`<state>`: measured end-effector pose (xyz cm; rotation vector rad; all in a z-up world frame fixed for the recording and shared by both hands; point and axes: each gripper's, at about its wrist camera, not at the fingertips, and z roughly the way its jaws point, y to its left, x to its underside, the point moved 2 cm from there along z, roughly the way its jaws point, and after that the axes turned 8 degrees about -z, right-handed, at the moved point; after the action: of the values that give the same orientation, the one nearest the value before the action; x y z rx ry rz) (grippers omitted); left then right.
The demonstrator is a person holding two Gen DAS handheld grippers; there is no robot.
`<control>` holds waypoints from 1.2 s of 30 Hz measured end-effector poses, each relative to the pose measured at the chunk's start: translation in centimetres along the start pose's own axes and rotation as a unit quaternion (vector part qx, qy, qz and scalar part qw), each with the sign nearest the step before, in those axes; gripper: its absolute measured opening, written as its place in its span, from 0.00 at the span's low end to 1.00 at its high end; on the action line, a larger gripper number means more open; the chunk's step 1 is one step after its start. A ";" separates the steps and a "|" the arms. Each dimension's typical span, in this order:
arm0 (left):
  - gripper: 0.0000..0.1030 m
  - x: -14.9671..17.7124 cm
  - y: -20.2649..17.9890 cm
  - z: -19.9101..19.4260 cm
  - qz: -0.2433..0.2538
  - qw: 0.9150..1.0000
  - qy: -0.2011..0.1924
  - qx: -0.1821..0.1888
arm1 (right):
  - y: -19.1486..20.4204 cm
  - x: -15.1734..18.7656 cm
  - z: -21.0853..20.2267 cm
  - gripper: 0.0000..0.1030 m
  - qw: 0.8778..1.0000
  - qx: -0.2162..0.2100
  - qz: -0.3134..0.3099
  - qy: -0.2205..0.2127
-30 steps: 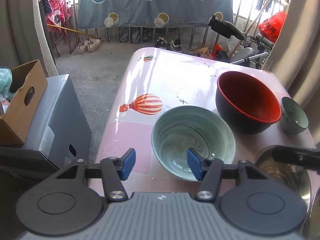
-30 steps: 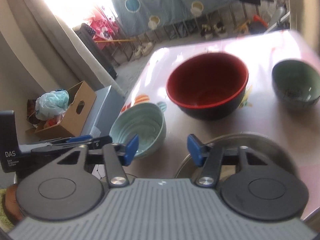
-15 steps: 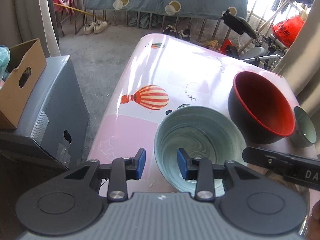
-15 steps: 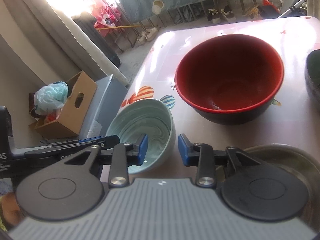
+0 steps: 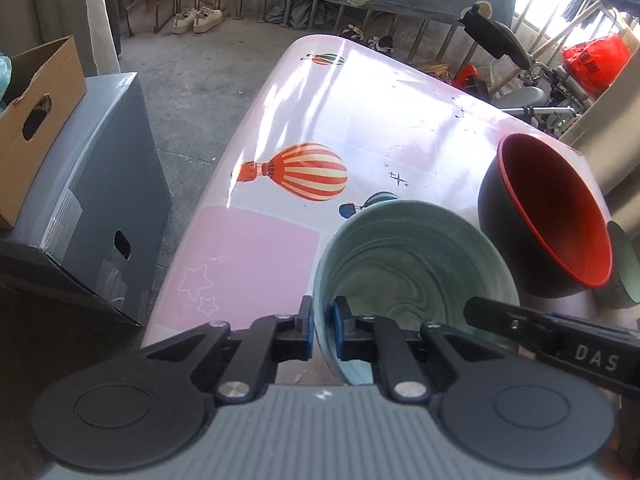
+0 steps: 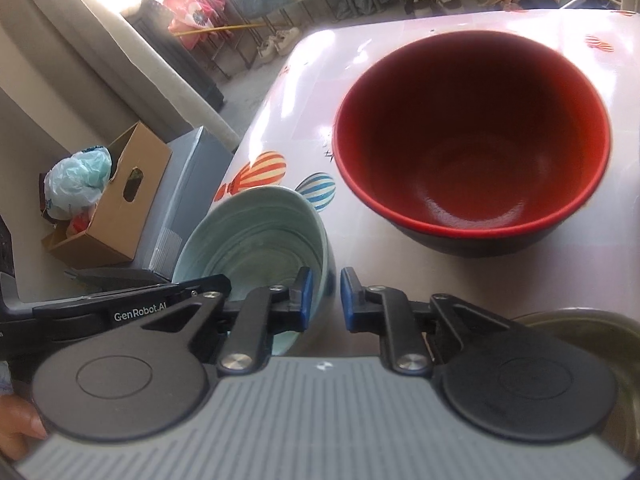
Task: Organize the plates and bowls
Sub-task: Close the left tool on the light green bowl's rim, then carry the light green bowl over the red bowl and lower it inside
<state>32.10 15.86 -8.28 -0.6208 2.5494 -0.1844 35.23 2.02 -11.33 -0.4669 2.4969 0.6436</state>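
A pale green marbled bowl (image 5: pixel 412 276) sits near the front left of the pink table (image 5: pixel 256 256). My left gripper (image 5: pixel 322 330) is shut on the bowl's near left rim, one pad inside and one outside. My right gripper (image 6: pixel 325 300) straddles the same bowl's (image 6: pixel 256 240) right rim, its pads close on either side of the wall. A large black bowl with a red inside (image 6: pixel 472 136) stands behind it, also in the left wrist view (image 5: pixel 556 212). A small green bowl (image 5: pixel 624 268) peeks out at the far right.
A metal basin (image 6: pixel 592 328) lies at the front right of the table. A grey box (image 5: pixel 92 200) with a cardboard box (image 5: pixel 32 120) on it stands left of the table. Railings, shoes and a hanging sheet fill the background.
Both grippers have narrowed from wide open and moved onto the green bowl's rim, the left on its left side, the right on its right side.
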 end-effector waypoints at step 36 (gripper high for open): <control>0.10 -5.1 -7.3 -5.7 -0.006 0.999 -0.023 0.030 | -2.1 -5.2 -8.3 0.08 0.999 0.007 0.038 -0.016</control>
<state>35.97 11.85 0.70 -0.6118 2.4875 -0.2476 37.09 -3.02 -2.91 -0.3565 2.4974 0.6572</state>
